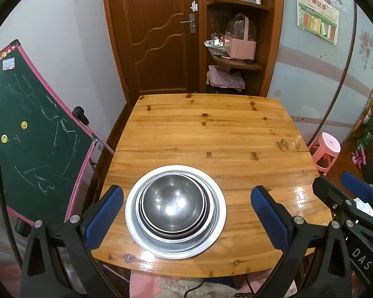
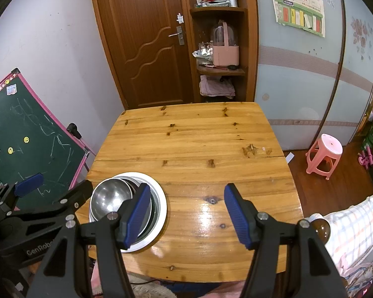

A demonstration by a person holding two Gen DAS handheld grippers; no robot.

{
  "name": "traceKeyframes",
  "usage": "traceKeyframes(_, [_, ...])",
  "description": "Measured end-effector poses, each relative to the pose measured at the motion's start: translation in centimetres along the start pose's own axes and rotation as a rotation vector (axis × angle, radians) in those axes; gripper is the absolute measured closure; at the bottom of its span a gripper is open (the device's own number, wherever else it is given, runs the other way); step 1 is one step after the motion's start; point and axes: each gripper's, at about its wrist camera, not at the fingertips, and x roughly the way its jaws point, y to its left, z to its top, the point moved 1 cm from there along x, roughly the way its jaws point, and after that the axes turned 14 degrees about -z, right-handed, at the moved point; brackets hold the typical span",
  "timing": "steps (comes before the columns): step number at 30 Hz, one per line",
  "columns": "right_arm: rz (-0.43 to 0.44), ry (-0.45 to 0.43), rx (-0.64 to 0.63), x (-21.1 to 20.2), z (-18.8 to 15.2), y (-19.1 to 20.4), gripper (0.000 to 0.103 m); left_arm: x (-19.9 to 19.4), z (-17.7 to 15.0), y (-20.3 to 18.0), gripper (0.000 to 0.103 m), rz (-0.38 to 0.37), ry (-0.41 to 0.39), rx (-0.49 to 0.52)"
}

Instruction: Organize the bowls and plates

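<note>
In the right wrist view, a blue finger pad (image 2: 137, 217) covers part of the nested steel bowls (image 2: 111, 198), so their count cannot be told. The wall poster (image 2: 298, 15) carries print too small to read. The chalkboard (image 1: 34, 134) runs off the frame's left edge, as does a checked cloth (image 2: 355, 226) at right.

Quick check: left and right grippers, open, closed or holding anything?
Left gripper: open, holding nothing; the stack of bowls sits between its jaws, untouched.
Right gripper: open, empty, over the table.
</note>
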Motion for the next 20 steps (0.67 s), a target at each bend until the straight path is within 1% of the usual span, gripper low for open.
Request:
traceKeyframes(16, [0.002, 0.005, 0.003, 0.12, -0.03, 0.11, 0.041, 0.2, -0.18, -0.09, 0.001, -0.003, 0.006, -0.003])
traceKeyframes(20, [0.004, 0.008, 0.009, -0.12, -0.26, 0.66, 0.041, 0.1, -0.43, 0.01, 0.001, -0.004, 0.009, -0.004])
